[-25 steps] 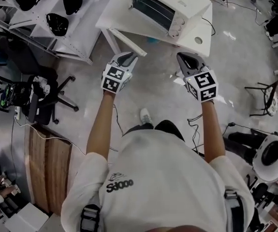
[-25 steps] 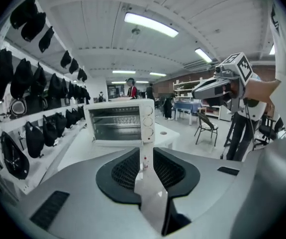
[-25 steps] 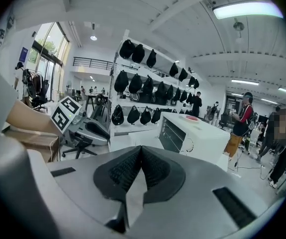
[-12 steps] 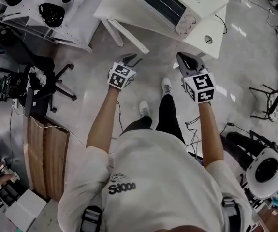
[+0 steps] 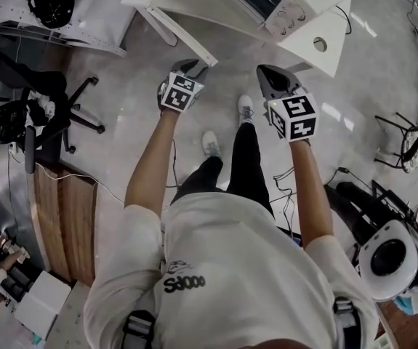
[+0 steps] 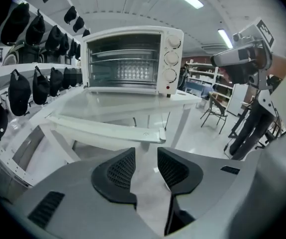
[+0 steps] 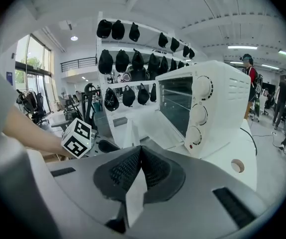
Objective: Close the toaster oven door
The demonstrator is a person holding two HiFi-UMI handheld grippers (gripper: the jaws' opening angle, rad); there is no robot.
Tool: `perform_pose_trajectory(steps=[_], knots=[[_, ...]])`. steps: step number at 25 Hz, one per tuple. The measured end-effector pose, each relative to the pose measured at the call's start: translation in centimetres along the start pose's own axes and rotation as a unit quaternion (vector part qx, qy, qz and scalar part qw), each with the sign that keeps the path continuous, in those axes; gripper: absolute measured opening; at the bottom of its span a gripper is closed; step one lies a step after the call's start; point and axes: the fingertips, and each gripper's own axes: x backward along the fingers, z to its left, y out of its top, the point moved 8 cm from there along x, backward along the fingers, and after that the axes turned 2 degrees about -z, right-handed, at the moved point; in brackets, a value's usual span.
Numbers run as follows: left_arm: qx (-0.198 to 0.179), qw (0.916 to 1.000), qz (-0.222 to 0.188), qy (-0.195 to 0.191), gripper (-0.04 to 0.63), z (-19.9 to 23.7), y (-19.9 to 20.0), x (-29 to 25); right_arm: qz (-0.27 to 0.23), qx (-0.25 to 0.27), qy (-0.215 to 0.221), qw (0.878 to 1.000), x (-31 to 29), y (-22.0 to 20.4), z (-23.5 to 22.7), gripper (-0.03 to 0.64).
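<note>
Left gripper [image 6: 145, 151] sits just short of the oven [image 6: 133, 59], released, jaws apart with nothing in them. Right gripper [image 7: 140, 151] is beside it, clenched on nothing. The door [image 6: 113, 108] is flopped down flat in front of the oven, which sits on a white table [image 5: 339, 38].

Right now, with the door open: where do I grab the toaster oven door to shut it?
The handle bar along the door's free front edge, probably from the front and below: the door lies open about level, with that edge nearest you.
</note>
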Motion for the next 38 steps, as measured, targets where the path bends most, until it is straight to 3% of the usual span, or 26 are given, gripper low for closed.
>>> perform_pose_trajectory(steps=[9, 11, 19, 25, 29, 38], knots=[[-0.013, 0.9998, -0.009, 0.012, 0.140, 0.1, 0.0, -2.3, 0.046, 0.003, 0.013, 0.999, -2.9, -2.4, 0.3, 0.009], [-0.015, 0.9997, -0.011, 0.015, 0.105, 0.2, 0.1, -2.7, 0.052, 0.005, 0.018, 0.998, -3.2, -2.7, 0.3, 0.009], [-0.024, 0.9996, -0.008, 0.010, 0.091, 0.2, 0.4, -2.9, 0.056, 0.011, 0.027, 0.998, -3.3, -3.0, 0.0, 0.009], [-0.043, 0.9990, -0.009, 0.005, 0.086, 0.0, 2.2, -0.8, 0.038, 0.010, 0.015, 0.999, -2.0, -1.1, 0.1, 0.009], [-0.076, 0.9970, -0.012, 0.010, 0.080, -0.2, 4.0, 1.0, 0.020, 0.012, 0.009, 1.000, -0.7, 0.8, 0.4, 0.009], [-0.114, 0.9919, -0.053, 0.018, 0.079, -0.8, 10.5, 5.5, -0.025, 0.008, -0.016, 1.000, 2.8, 4.5, 0.6, 0.009]])
